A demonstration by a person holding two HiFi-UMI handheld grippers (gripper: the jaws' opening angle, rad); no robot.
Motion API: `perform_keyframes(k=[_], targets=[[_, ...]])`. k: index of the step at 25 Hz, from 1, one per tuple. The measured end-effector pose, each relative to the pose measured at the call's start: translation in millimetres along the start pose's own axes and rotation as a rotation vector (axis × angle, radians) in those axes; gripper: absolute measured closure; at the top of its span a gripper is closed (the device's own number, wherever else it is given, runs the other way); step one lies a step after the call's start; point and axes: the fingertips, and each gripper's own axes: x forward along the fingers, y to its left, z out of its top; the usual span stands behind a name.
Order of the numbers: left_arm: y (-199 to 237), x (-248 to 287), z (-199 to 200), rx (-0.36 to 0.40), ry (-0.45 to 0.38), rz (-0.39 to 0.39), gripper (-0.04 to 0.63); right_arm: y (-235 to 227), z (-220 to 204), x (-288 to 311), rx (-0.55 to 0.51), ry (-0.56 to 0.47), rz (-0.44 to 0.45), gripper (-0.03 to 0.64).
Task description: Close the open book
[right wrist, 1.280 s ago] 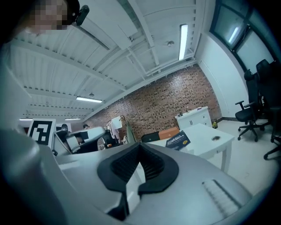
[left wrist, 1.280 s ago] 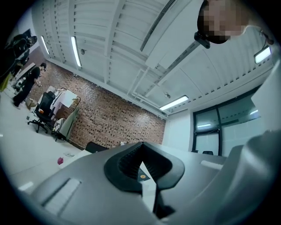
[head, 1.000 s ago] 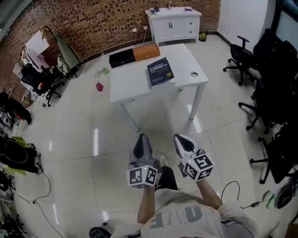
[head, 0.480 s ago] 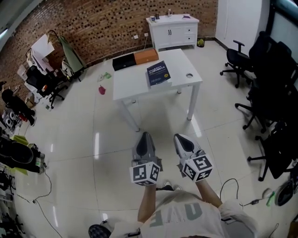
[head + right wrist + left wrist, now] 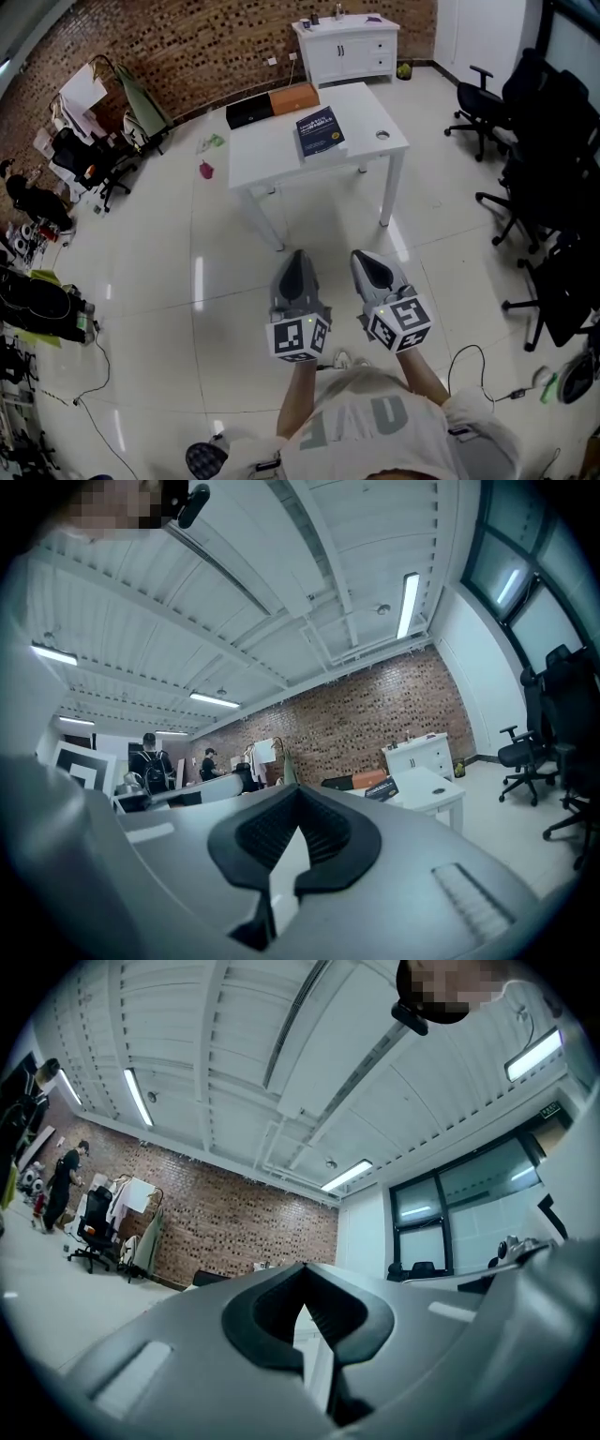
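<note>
Our left gripper (image 5: 294, 256) hangs in front of us over the glossy floor (image 5: 169, 281). Its jaws are pressed together with nothing between them, as its own view shows (image 5: 302, 1266). Just beside it, our right gripper (image 5: 362, 259) is likewise closed tip to tip and empty (image 5: 298, 787). Both point toward the white table (image 5: 267, 155), which stands well apart from them. Across that table from left to right, we see a black box (image 5: 248, 113) touching an orange box (image 5: 294, 98) along the far edge. Next comes the book (image 5: 321, 130), lying flat and shut with its dark blue cover up, by the near edge. A small round hole (image 5: 382, 135) follows near the right end. The right gripper view also catches the book (image 5: 382, 789) on the tabletop. Behind the table a white cabinet (image 5: 347, 49) stands against the brick wall (image 5: 187, 47), and black office chairs (image 5: 553, 141) crowd the right side.
</note>
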Motion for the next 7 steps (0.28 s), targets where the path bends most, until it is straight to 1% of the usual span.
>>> perform_keyframes(k=[7], targets=[[7.1, 3.0, -0.7, -0.011, 0.000, -0.008, 0.580, 7.1, -0.9, 7.3, -0.007, -0.001, 0.010, 0.614]])
